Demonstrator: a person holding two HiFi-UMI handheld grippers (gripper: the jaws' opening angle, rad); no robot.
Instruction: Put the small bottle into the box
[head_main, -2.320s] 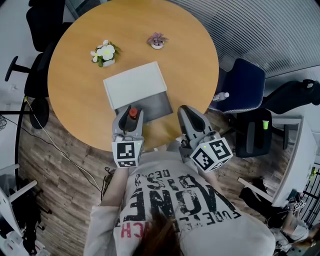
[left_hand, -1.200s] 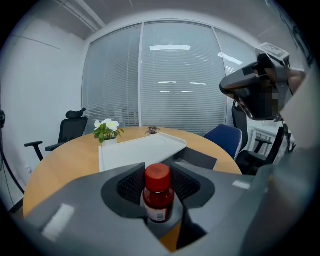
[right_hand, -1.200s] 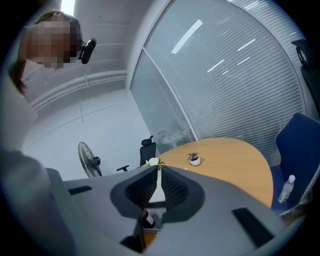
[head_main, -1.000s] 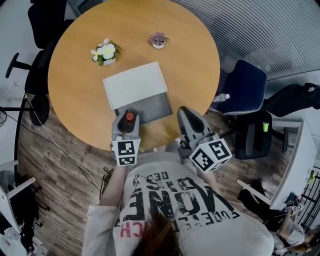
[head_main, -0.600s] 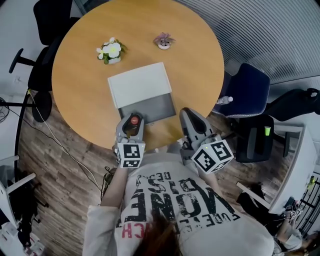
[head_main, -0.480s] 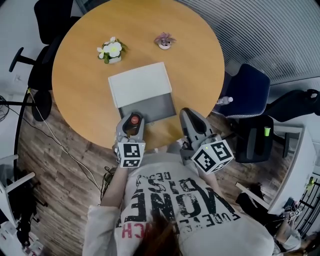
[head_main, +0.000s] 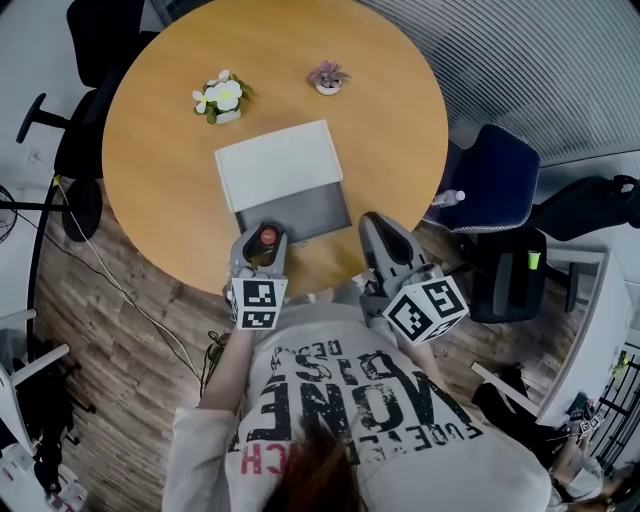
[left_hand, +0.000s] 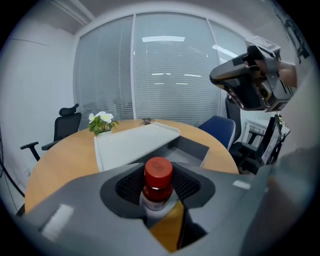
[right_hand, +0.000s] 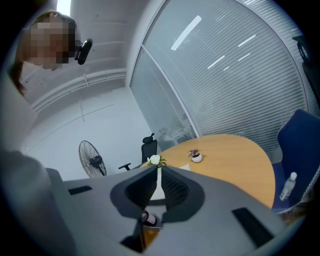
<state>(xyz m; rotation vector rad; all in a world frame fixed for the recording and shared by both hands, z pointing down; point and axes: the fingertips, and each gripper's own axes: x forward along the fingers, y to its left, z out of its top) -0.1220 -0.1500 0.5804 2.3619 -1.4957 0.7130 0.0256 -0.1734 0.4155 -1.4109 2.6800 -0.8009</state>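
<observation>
- Bottle: small, red screw cap, pale body with a white label. It stands upright in your left tongs, over the near edge of the tabletop, just short of the box's open end.
- Left tongs: clamped on the bottle's body below the cap, and the ribbed black pads hold it on both sides.
- Right tongs: together with nothing in them, parked at the near edge, to the right of the box.
- Handling, my guess: light and rigid, so it won't squash. The wall looks smooth and could slip if you ease off.
- Grip the body, not the cap. The cap is rounder and glossier.
- It's narrow and tall for its base, so it's likely to tip. Set it down flat before you let go.
- I can't tell glass from plastic, so don't drop it.
- Box: shallow grey tray, hard and matte, with straight low walls. A flat white lid covers the far part, leaving only the near part open.
- Tabletop: round, smooth wood-look surface.
</observation>
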